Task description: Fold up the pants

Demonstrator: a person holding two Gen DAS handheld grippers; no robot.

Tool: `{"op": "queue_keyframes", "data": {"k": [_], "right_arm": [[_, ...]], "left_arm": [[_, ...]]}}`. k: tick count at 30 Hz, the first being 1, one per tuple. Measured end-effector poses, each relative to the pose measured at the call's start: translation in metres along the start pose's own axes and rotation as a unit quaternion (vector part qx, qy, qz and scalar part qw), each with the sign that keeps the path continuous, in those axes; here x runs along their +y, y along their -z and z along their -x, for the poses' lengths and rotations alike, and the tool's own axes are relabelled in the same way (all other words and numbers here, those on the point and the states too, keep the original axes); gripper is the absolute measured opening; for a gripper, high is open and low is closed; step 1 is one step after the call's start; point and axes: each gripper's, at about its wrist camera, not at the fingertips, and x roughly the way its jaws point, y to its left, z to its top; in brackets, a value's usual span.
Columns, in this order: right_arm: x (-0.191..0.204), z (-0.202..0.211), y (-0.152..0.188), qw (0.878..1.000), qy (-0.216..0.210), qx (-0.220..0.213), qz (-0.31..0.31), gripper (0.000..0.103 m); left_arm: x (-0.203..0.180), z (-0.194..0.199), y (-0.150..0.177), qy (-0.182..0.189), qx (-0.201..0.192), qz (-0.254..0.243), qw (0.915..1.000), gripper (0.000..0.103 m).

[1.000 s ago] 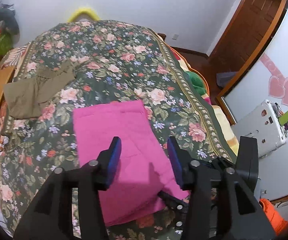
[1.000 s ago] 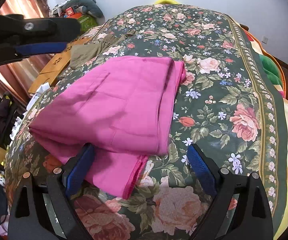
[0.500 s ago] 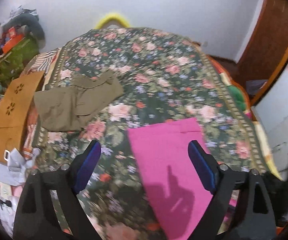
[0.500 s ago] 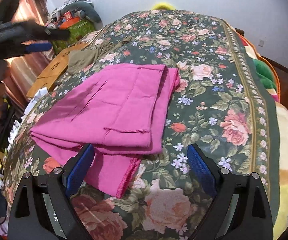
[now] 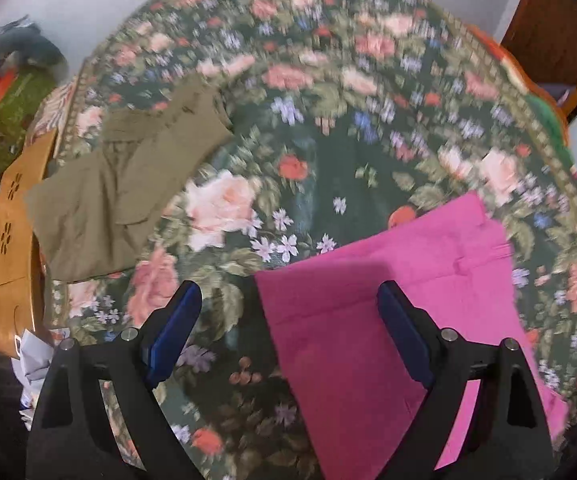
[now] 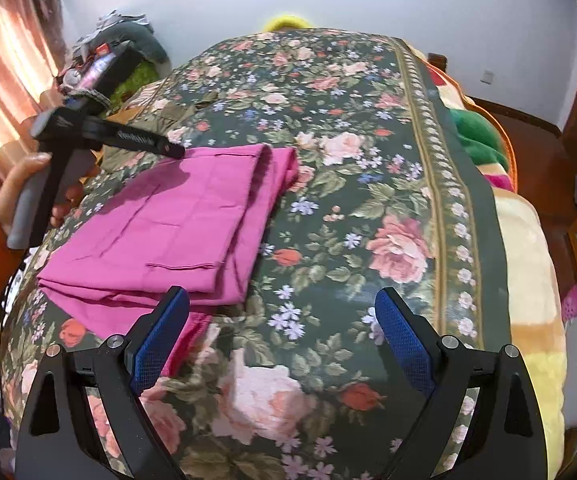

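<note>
Magenta pants (image 6: 176, 228), already folded into a flat stack, lie on the near left part of a floral bedspread (image 6: 388, 184), with an olive garment (image 5: 128, 184) well apart toward the far left edge. Above the stack's left edge the left gripper (image 5: 288, 320) hangs with jaws wide and empty, while the right gripper (image 6: 280, 328), equally wide and empty, sits beside the stack's near right corner. A clean next fold likely means gripping every layer at an edge together, keeping hems aligned.
</note>
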Motion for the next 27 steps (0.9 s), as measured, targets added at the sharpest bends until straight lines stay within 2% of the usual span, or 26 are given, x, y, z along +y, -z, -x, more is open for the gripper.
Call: {"op": "queue_keyframes", "data": {"k": [3,7,10,23,27], "right_arm": [[-0.003,-0.001,0.000,1.000,0.004,0.002,-0.004,0.093],[-0.004,0.000,-0.002,1.000,0.014,0.001,0.003,0.093],[-0.003,0.002,-0.004,1.000,0.029,-0.003,0.011,0.093],[0.001,0.031,-0.002,0.999,0.033,-0.033,0.008,0.093],[0.006,0.037,0.001,0.999,0.030,-0.037,0.004,0.093]], "left_arm": [[-0.002,-0.016,0.002,0.003,0.015,-0.009,0.9998,0.092],[-0.001,-0.012,0.015,0.011,0.006,-0.031,0.9994,0.094],[0.000,-0.007,0.029,0.004,0.003,-0.044,0.9990,0.094],[0.018,0.041,0.097,-0.013,-0.021,-0.032,0.9992,0.094],[0.023,0.060,0.121,-0.002,-0.030,-0.019,0.9994,0.094]]}}
